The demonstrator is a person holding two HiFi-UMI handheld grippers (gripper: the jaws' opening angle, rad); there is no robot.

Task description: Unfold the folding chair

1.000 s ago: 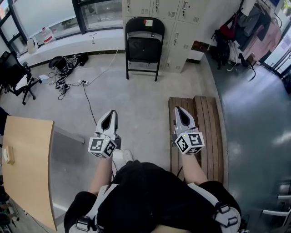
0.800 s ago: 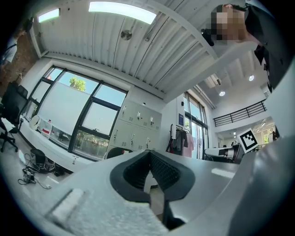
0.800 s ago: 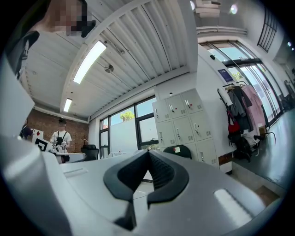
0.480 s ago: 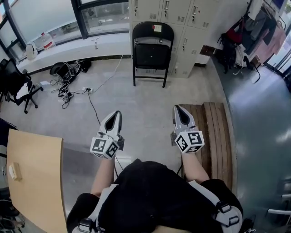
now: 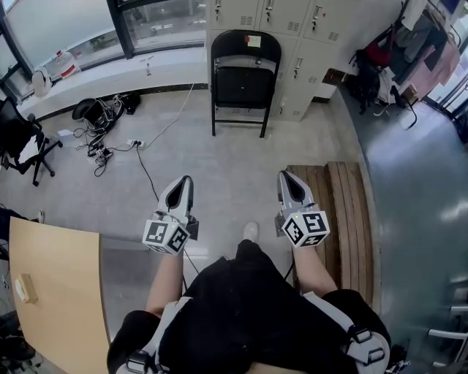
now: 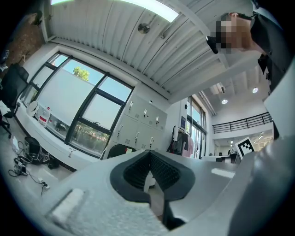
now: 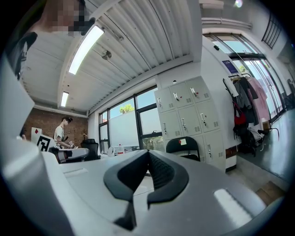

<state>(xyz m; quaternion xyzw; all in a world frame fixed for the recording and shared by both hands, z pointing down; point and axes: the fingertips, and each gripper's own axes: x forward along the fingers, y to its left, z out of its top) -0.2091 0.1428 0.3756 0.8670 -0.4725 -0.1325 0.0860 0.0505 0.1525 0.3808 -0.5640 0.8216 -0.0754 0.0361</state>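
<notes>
A black folding chair (image 5: 244,77) stands folded flat against the beige lockers (image 5: 292,22) at the far wall, with a small label on its backrest. Its curved back also shows in the right gripper view (image 7: 183,146) and, partly hidden by the jaws, in the left gripper view (image 6: 120,150). My left gripper (image 5: 187,180) and right gripper (image 5: 282,175) are held side by side in front of me, well short of the chair. Both are shut with nothing between the jaws.
A slatted wooden bench (image 5: 330,219) lies on the floor under my right gripper. A wooden tabletop (image 5: 51,292) is at lower left. Cables and a power strip (image 5: 99,146) trail on the floor at left, near an office chair (image 5: 18,135). Clothes hang at the far right (image 5: 413,51).
I have walked forward: the floor, bench and table have slid toward me and my foot shows ahead. Both grippers stay side by side and shut.
</notes>
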